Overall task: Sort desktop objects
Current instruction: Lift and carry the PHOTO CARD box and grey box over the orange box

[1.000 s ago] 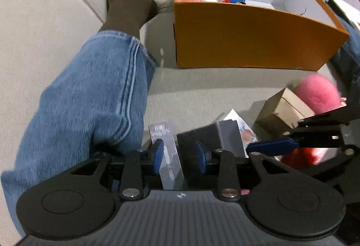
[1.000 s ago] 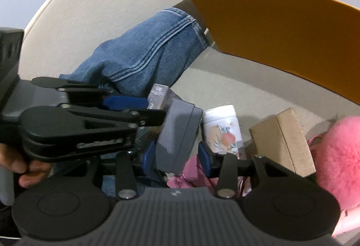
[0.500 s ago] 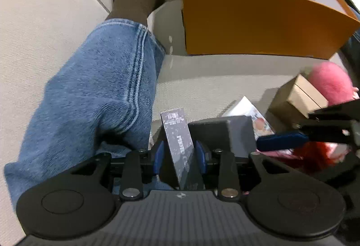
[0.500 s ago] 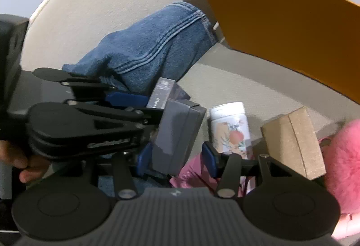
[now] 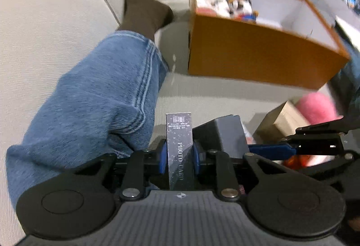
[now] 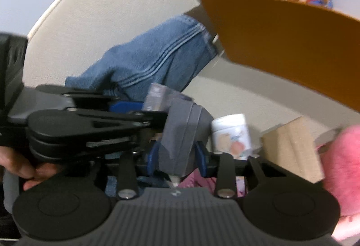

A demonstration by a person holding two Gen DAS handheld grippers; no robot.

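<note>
My left gripper (image 5: 179, 156) has a slim dark photo card box (image 5: 179, 133) upright between its blue pads. Its jaws are closing and the pads press both sides of the box. My right gripper (image 6: 177, 157) holds a grey box (image 6: 180, 133) between its pads, jaws closing and touching it. The grey box (image 5: 225, 133) sits just right of the card box in the left wrist view. The card box (image 6: 157, 97) shows blurred above the grey box in the right wrist view. An orange bin (image 5: 258, 54) with plush toys (image 5: 222, 3) stands farther away on the sofa.
A person's jeans leg (image 5: 90, 99) and dark sock (image 5: 141, 11) lie left of the bin. A white peach-print canister (image 6: 231, 135), a cardboard box (image 6: 292, 144) and a pink fluffy toy (image 5: 315, 108) sit to the right. A hand (image 6: 24, 167) grips the left tool.
The left jaws have narrowed onto the card box, which now stands straight and slightly higher. The right jaws have narrowed around the grey box. Both views have shifted a little.
</note>
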